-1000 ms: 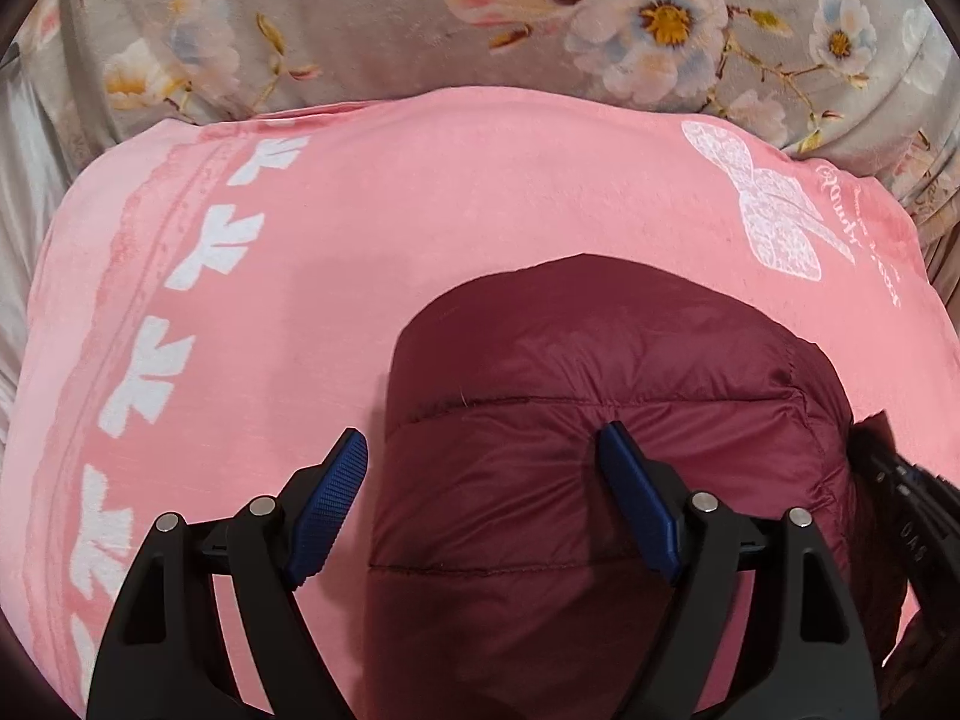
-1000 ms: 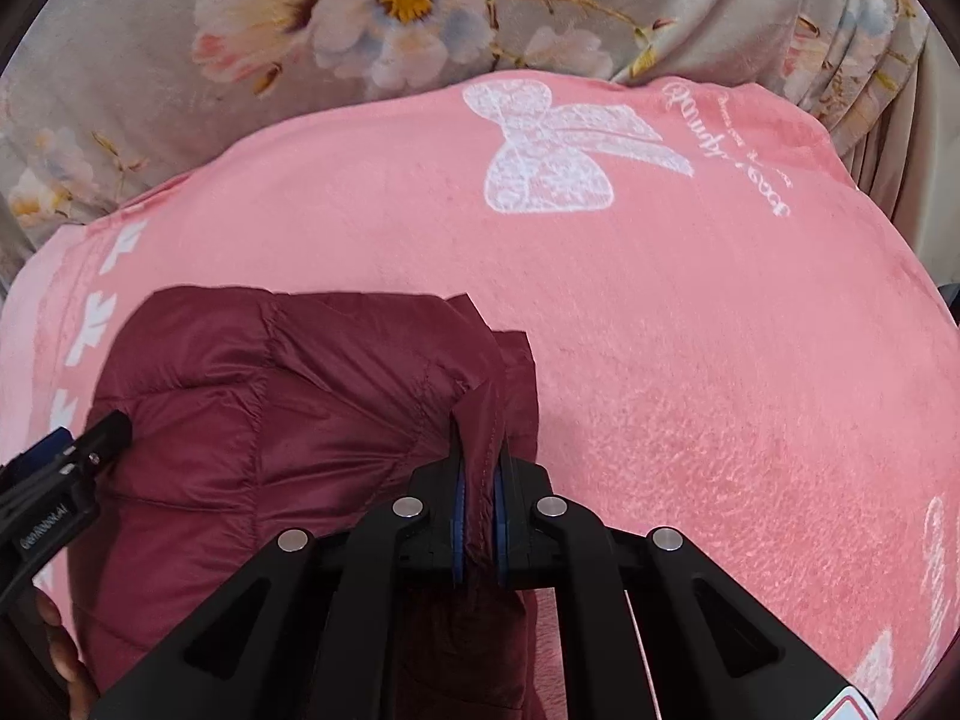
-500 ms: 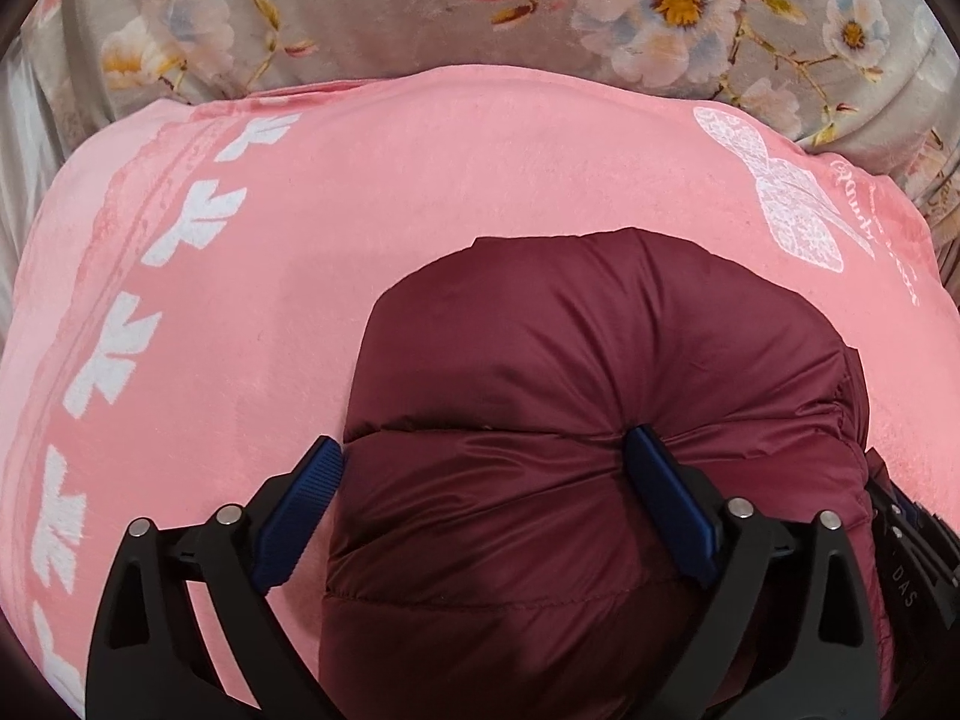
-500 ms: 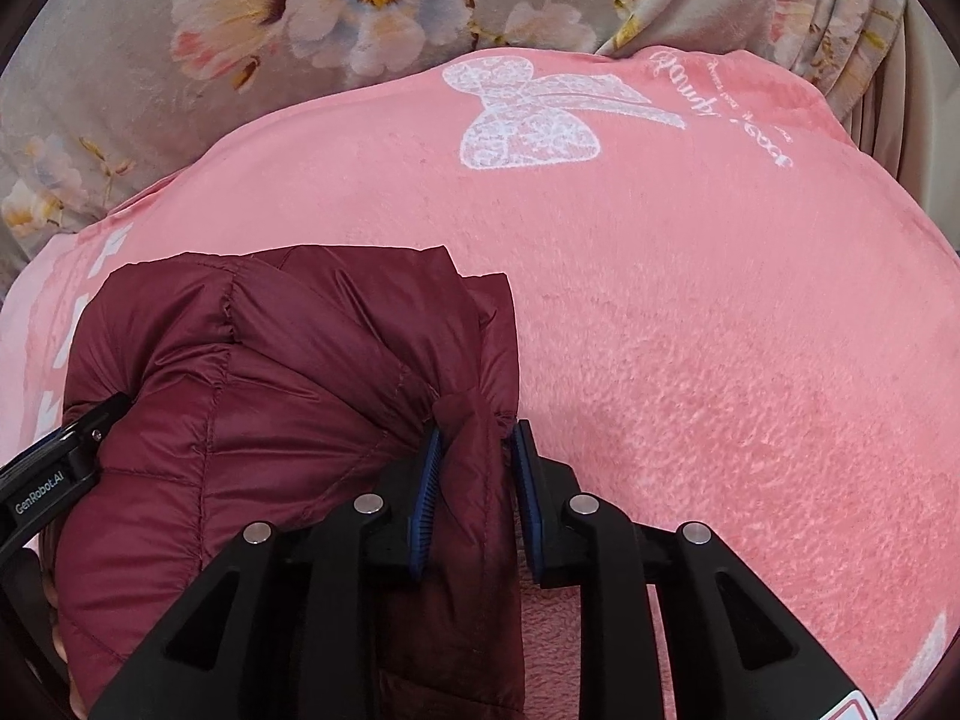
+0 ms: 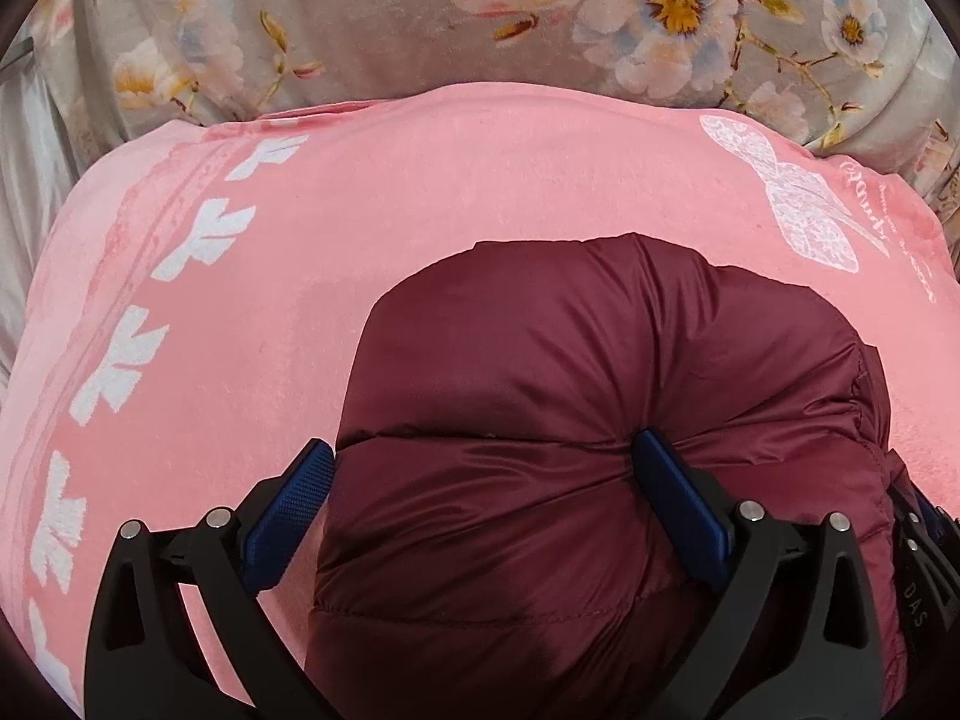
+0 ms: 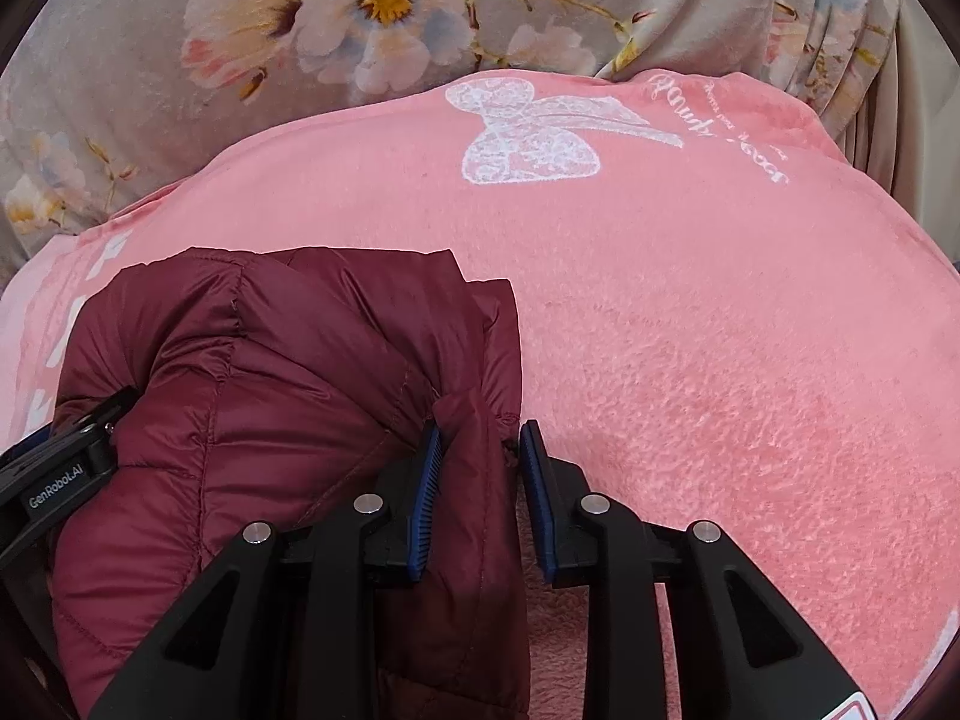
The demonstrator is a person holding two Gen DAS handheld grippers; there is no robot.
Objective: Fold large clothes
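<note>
Here, I had both claws, left gripper (image 5: 480,480) and right gripper (image 6: 477,450), released around the folded maroon jacket (image 5: 600,420) mid-blanket (image 5: 420,210), judging withdrawal came next.

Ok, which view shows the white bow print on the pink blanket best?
Right wrist view: the white bow print sits whole near top centre. The left wrist view catches it only at the right edge, stretched by the fisheye.

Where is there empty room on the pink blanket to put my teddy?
Bare pink blanket lies right of the maroon jacket, up to the white bow print. Another patch runs between the jacket and the white leaf border. It's crowded around both grippers.
</note>
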